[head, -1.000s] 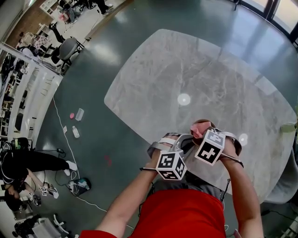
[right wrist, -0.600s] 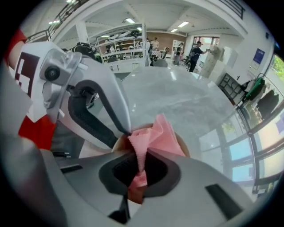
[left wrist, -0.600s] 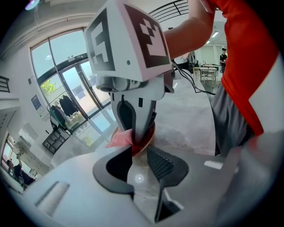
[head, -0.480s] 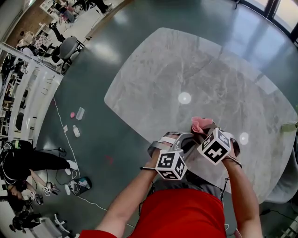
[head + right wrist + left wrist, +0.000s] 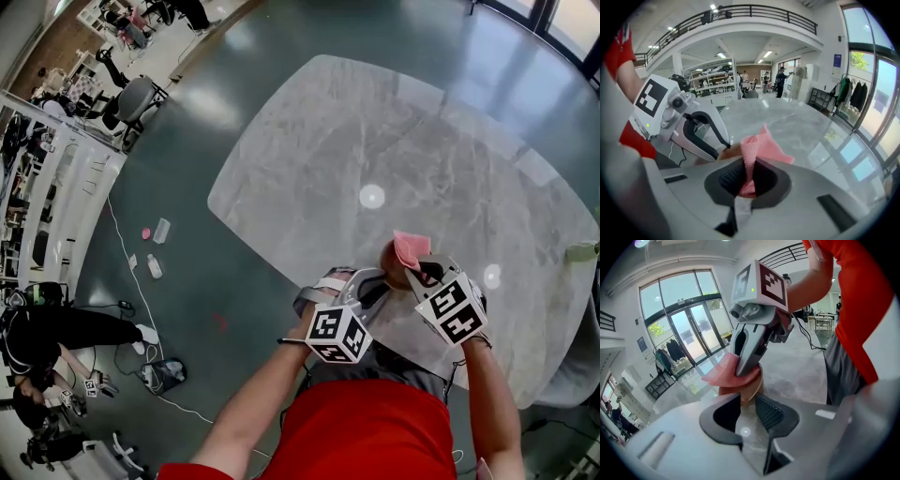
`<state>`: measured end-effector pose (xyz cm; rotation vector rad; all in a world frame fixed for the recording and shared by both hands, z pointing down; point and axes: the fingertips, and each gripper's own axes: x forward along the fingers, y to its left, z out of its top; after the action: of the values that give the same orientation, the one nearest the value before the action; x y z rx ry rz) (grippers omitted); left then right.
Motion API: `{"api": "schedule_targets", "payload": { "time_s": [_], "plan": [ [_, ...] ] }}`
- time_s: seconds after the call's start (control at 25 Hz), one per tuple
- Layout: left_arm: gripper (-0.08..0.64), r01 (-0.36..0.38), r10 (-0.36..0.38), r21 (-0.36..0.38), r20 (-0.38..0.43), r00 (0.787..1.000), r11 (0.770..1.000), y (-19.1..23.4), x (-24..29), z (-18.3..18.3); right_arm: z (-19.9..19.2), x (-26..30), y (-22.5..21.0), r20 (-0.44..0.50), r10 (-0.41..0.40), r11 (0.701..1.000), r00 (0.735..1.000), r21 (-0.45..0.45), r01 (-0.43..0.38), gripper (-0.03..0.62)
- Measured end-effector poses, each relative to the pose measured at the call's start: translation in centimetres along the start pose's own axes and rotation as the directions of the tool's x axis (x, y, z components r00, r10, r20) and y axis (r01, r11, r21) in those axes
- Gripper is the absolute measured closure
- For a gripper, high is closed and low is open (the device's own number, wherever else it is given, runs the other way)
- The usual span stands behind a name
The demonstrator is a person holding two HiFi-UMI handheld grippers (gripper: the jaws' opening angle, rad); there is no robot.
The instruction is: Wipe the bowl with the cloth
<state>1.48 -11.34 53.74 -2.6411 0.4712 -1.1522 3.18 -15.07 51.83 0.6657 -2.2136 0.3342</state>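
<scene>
A small brown bowl (image 5: pixel 388 273) is held above the near edge of the table, and my left gripper (image 5: pixel 377 281) is shut on its rim. From the left gripper view the bowl's rim (image 5: pixel 749 391) sits between the jaws. A pink cloth (image 5: pixel 410 247) rests on the bowl's far side, pinched in my shut right gripper (image 5: pixel 422 266). The right gripper view shows the cloth (image 5: pixel 761 144) bunched between the jaws, with the bowl (image 5: pixel 732 151) and left gripper (image 5: pixel 723 140) just behind it. The bowl's inside is hidden.
The grey marble table (image 5: pixel 394 150) stretches away ahead, its near edge just under my grippers. On the floor to the left lie cables (image 5: pixel 131 281), small bottles (image 5: pixel 157 232) and an office chair (image 5: pixel 136 98). A person stands at the far left (image 5: pixel 56 328).
My right gripper has swung to the right and a little nearer to me, drawing the pink cloth across the bowl. The left gripper and bowl have barely moved.
</scene>
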Motion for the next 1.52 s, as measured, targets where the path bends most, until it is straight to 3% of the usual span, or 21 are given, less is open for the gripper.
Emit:
{"api": "schedule_targets", "payload": {
  "time_s": [0.16,0.4,0.72,1.16,1.36,1.52],
  "plan": [
    [0.457,-0.014,0.015,-0.009,0.021,1.0,1.0,0.0,-0.3,0.3,0.6,-1.6,-0.4,0.15,-0.018,0.997,0.988,0.081,0.006,0.581],
    [0.457,-0.025,0.033,-0.081,0.102,0.994,0.996,0.0,-0.8,1.0,1.2,-3.3,-0.3,0.328,-0.032,0.992,0.944,0.125,-0.01,0.581],
    [0.457,0.059,-0.037,-0.151,0.143,0.989,0.987,-1.5,-0.6,0.6,-0.2,-2.3,0.0,0.304,-0.013,0.989,0.952,0.143,-0.032,0.581],
    [0.439,0.126,-0.079,-0.244,0.194,0.978,0.962,-2.6,-1.5,0.0,-0.3,-2.3,0.6,0.335,-0.008,0.984,0.942,0.17,-0.052,0.581],
    [0.43,0.065,0.038,-0.361,0.27,0.962,0.93,-0.6,-2.8,1.4,0.8,-4.2,0.2,0.423,-0.032,0.982,0.906,0.182,-0.05,0.581],
    [0.431,-0.02,0.183,-0.427,0.343,0.921,0.904,2.5,-5.2,4.0,2.7,-7.0,0.0,0.525,-0.078,0.975,0.848,0.217,-0.045,0.581]
  ]
}}
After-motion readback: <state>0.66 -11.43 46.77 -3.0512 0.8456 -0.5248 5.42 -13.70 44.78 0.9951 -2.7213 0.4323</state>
